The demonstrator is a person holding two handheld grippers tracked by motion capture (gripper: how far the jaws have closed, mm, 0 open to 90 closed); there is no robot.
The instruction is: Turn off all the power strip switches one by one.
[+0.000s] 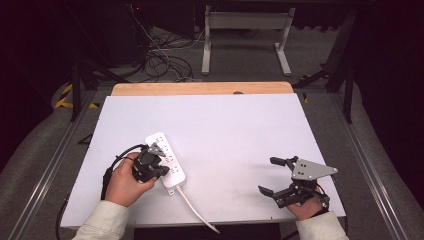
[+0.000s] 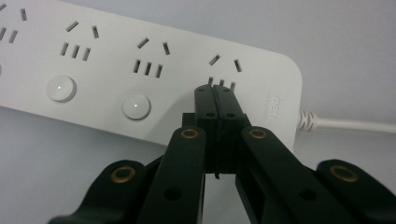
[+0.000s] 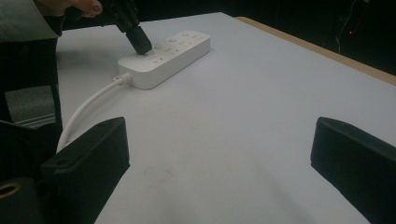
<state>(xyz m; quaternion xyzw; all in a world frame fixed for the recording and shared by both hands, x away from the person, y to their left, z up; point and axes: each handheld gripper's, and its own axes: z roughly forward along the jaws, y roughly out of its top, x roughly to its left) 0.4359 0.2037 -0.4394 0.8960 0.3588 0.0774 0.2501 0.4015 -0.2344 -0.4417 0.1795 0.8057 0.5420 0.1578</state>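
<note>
A white power strip point(image 1: 167, 160) lies on the white table point(image 1: 240, 135), left of centre, and its cable point(image 1: 195, 210) runs off the front edge. My left gripper point(image 1: 164, 171) is shut, with nothing between its jaws. Its tips point(image 2: 215, 91) rest on top of the power strip point(image 2: 154, 70), just below the socket nearest the cable point(image 2: 350, 125) and in line with two round buttons point(image 2: 136, 106). My right gripper point(image 1: 268, 175) stands open near the front right of the table, holding nothing. The right gripper point(image 3: 219, 133) faces the power strip point(image 3: 168, 53) from some distance, and the left gripper point(image 3: 139, 41) shows there on the strip.
A wooden strip point(image 1: 200, 88) borders the table's far edge. Beyond it stand a white frame point(image 1: 245, 30) and loose cables point(image 1: 160, 60) on the floor. Metal rails point(image 1: 55, 165) run along both sides of the table.
</note>
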